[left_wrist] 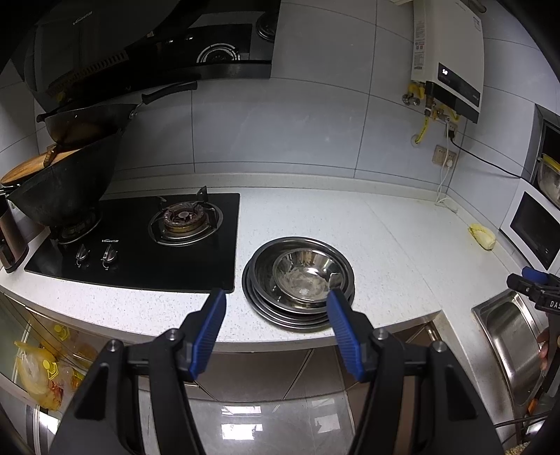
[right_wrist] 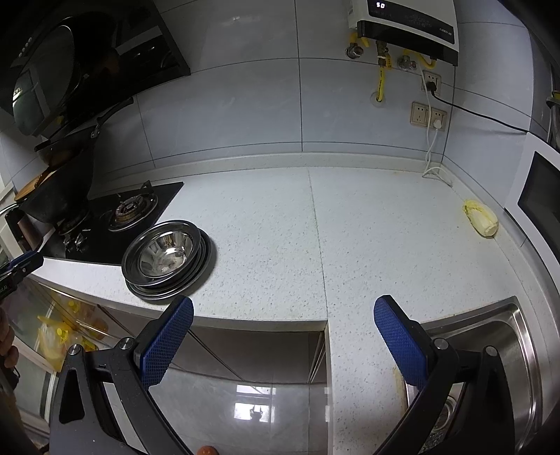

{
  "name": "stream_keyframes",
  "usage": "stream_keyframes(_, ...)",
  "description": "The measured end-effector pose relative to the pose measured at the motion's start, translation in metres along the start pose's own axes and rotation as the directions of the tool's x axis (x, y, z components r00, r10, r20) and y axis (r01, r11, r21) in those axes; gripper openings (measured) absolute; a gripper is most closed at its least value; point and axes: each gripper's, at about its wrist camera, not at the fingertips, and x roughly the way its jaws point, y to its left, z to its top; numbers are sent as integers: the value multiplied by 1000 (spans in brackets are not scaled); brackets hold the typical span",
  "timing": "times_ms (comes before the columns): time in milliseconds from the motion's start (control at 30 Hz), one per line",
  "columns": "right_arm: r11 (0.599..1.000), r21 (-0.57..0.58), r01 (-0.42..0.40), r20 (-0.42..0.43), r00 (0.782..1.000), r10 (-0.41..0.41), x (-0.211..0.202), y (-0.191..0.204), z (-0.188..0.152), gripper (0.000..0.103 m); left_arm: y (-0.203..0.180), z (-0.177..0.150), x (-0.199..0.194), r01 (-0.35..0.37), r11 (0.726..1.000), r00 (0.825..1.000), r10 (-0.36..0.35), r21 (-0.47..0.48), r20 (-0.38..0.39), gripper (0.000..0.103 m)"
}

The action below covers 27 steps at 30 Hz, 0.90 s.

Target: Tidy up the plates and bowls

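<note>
Two grippers: both held off the counter's front edge, both empty.
Left gripper: jaws spread apart, nothing between the blue pads; the pad on the picture's right overlaps the near rim of the dish stack in view, contact not clear.
Right gripper: jaws wide apart, nothing between its blue pads; bare countertop lies just ahead of it.
Sink: stainless, right beside the right gripper, on its right and partly under its right finger.
Stack of steel plates: just ahead of the left gripper and slightly to its right, near the counter's front edge; from the right gripper it sits ahead and well to the left.
Steel bowl: upright, nested in the top plate of that stack.
Gas hob: ahead and left of the left gripper, just beside the stack; black glass with two knobs.
Woks: on the hob's far left burner, one black wok with a second resting tilted above it.
Yellowish vegetable piece: far ahead and right of the right gripper, near the white oven front.
Water heater: on the tiled wall, farthest ahead.
</note>
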Motion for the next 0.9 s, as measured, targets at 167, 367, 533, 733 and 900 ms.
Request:
stream_keyframes(167,1000,-9,-1,-2,1000,1,1,4,0,101,-1,-2,0,2,1000,1000,-2,-1,-5,58)
stream_keyframes(367,1000,-10,3,-7,1000,-3,2,4,-1,101,-2,-1,1,2,1000,1000,-2,3,-9,58)
stream_keyframes(533,1000,-11,6,-8,1000,-6,3,3,-1,101,-2,-1,4,-3,1000,1000,3,9,-12,58)
stream_keyframes(733,1000,-11,4,-10,1000,-4,4,0,0,102,0,1,7,-4,1000,1000,4,12,-14,58)
stream_keyframes(900,1000,-14,5,-10,1000,-5,4,2,0,102,1,2,8,-2,1000,1000,2,12,-17,58)
